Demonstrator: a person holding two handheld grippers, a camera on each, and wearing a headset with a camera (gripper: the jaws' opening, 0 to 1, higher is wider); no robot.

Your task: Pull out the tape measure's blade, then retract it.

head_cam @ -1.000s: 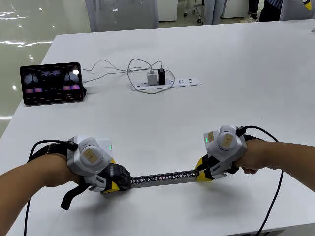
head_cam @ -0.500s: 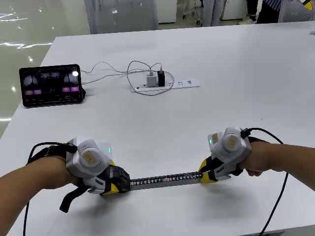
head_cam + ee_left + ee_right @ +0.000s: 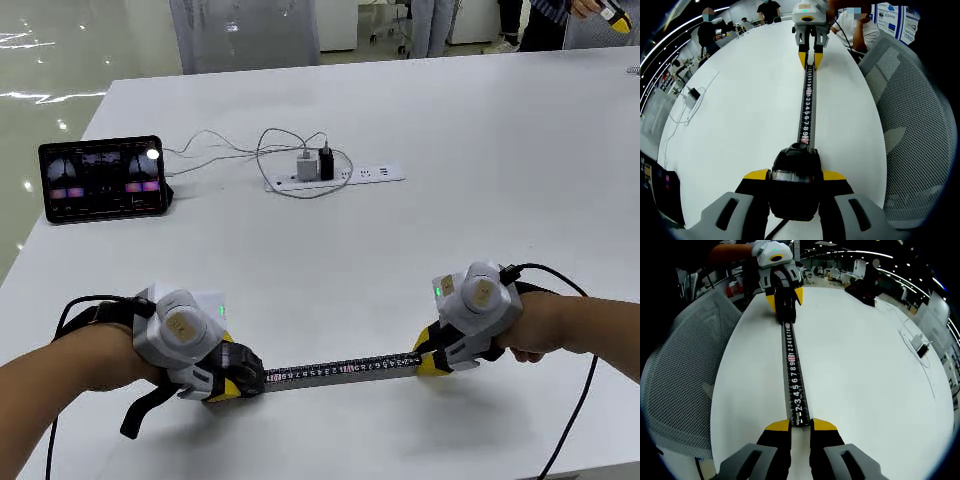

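We note left gripper (image 3: 232, 378) clamped on tape measure case (image 3: 796, 180), right gripper (image 3: 800, 426) pinching blade (image 3: 340, 371) tip, blade stretched across table (image 3: 420, 180). Risk, we judge: tip slips from pinch, blade whips back uncontrolled.

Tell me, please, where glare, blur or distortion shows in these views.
Head view: glare streaks the glossy floor; the table is evenly lit. Left gripper view: fisheye bows the table's edges; blade numerals read sharp nearby, tiny far off. Right gripper view: ceiling lights streak bright.
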